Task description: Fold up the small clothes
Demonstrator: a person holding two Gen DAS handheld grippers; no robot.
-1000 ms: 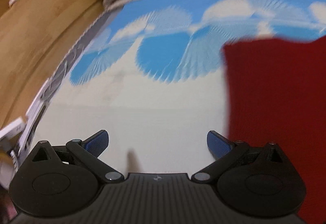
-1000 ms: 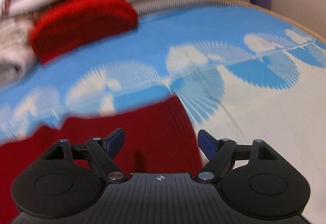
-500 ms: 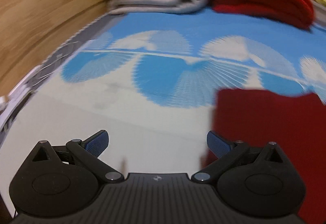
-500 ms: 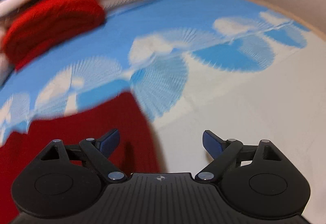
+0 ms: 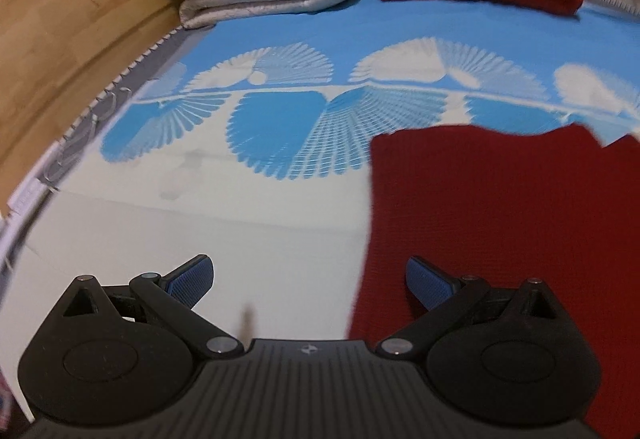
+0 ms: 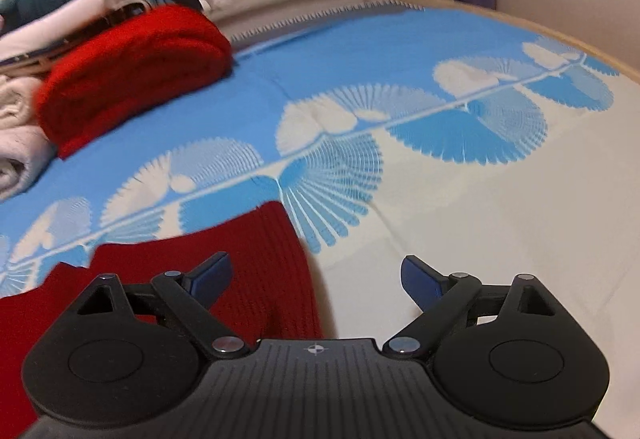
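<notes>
Left gripper: jaws spread wide, nothing between the blue pads. Both fingers extend forward and angle downward, clear of any surface. Black linkage arms sit symmetric on either side of the ribbed body.

Right gripper: jaws have just been opening and now stand wide apart, with nothing between them. Its blue pads touch nothing. The unit tilts downward, fingers splayed evenly. No hand or sleeve is visible in either wrist view.
</notes>
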